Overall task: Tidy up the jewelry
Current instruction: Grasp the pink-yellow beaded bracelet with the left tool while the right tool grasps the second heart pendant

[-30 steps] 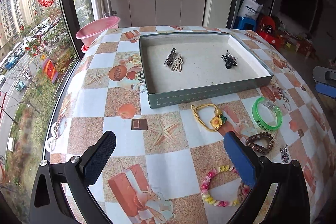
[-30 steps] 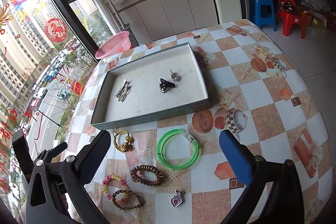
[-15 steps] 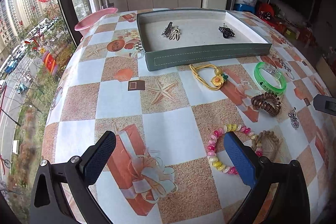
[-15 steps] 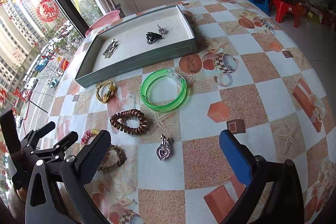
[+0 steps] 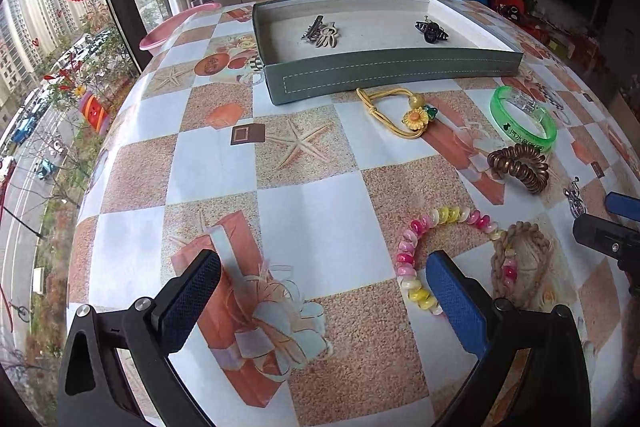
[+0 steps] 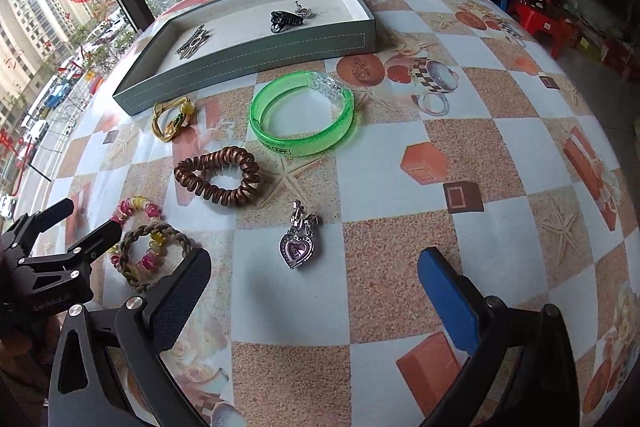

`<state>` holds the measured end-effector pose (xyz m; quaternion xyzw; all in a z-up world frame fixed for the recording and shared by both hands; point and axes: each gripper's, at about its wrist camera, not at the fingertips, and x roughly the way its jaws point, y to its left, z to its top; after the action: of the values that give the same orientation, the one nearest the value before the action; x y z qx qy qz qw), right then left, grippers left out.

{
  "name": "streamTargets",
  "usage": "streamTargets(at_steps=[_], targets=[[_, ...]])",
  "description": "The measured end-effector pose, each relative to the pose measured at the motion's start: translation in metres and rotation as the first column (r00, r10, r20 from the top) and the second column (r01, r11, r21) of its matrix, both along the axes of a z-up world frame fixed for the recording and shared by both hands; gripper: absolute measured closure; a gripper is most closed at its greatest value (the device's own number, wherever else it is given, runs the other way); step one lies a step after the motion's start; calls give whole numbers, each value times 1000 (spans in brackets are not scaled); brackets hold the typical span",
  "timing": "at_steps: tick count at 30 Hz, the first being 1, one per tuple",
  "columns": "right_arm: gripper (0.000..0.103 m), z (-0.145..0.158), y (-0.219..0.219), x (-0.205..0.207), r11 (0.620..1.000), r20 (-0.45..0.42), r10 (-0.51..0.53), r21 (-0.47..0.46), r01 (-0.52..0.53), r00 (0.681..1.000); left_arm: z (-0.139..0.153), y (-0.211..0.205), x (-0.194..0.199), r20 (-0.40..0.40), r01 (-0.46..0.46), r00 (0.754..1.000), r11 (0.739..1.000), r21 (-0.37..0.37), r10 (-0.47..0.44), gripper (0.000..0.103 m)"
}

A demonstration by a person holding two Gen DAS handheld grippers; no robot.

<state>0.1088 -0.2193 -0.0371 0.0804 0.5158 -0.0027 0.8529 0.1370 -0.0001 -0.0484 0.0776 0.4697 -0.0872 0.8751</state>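
A: 2 grippers are over the table [image 6: 500, 131], and neither one carries anything. The left gripper [image 5: 320, 291] has its fingers spread wide above the patterned cloth, with the pastel bead bracelet [image 5: 420, 251] just ahead of its blue finger [image 5: 456, 307].

B: And the right gripper [image 6: 312, 291]?

A: Spread apart as well, nothing between the pads. The purple heart pendant [image 6: 297, 247] lies on the cloth just ahead of the gap between its fingers.

B: Where is the rest of the jewelry?

A: 6 loose pieces lie in front of the tray [image 6: 248, 61]. A braided bracelet [image 6: 154, 255] overlaps the bead bracelet near the right gripper's black finger [image 6: 180, 301]. Beyond the pendant is the brown spiral hair tie [image 6: 218, 177], then the green bangle [image 6: 302, 115], and the yellow sunflower hair tie [image 5: 400, 111] just beside the tray's front wall.

B: Anything inside the tray?

A: 3 spots are taken. A pair of metal clips [image 5: 320, 33] lie touching each other toward the left, a black claw clip [image 5: 431, 30] sits toward the right, and a small silvery piece [image 6: 303, 11] rests just behind the claw clip; I cannot tell what it is.

B: Anything else nearby?

A: 1 pink basin [image 5: 176, 27] shows past the table's far left edge, by the window.
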Motion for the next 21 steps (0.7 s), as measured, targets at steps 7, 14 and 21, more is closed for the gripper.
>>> streamTargets(at_steps=[7, 14, 21], targets=[[5, -3, 6, 4, 997, 13, -2, -73, 3, 1000, -1, -2, -2, 13, 7, 1000, 1000, 8, -7, 0], [19, -3, 19, 8, 989, 26, 36, -141, -32, 999, 2, -13, -8, 28, 61, 998, 998, 30, -62, 0], [29, -1, 27, 9, 987, 28, 65, -147, -60, 998, 6, -25, -15, 22, 132, 991, 991, 4, -132, 21]])
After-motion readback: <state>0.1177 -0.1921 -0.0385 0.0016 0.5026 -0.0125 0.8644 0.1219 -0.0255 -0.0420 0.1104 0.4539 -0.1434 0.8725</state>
